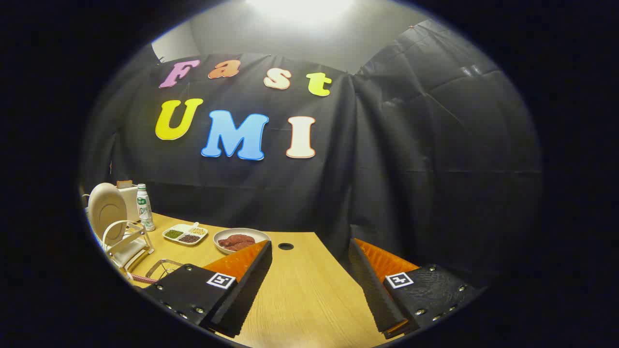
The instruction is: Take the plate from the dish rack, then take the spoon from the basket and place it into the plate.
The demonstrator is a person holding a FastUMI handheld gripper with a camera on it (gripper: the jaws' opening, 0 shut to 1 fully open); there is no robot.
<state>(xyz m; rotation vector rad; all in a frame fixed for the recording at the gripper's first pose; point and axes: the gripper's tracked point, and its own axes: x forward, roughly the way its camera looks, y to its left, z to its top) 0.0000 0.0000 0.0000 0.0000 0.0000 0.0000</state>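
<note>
Gripper (309,270) at bottom centre, jaws spread wide, gripping nothing, over bare wooden table (300,290). Plate (107,212) upright in dish rack (126,244), lower left of frame.

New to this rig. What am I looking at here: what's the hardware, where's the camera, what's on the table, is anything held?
There is no robot arm: a person carries a handheld two-finger gripper, and the fisheye camera rides on it, looking forward along the two fingers low in the picture. The fingers are spread wide with bare wooden table between them, so nothing is held.

Beyond the left finger, a pale plate stands upright in a dish rack. In front of the rack lies a wire basket with a pink-handled item, likely the spoon, at its edge. Further back are a bottle, a divided dish of beans and a bowl of what looks like raw meat. Black cloth forms the booth wall.
</note>
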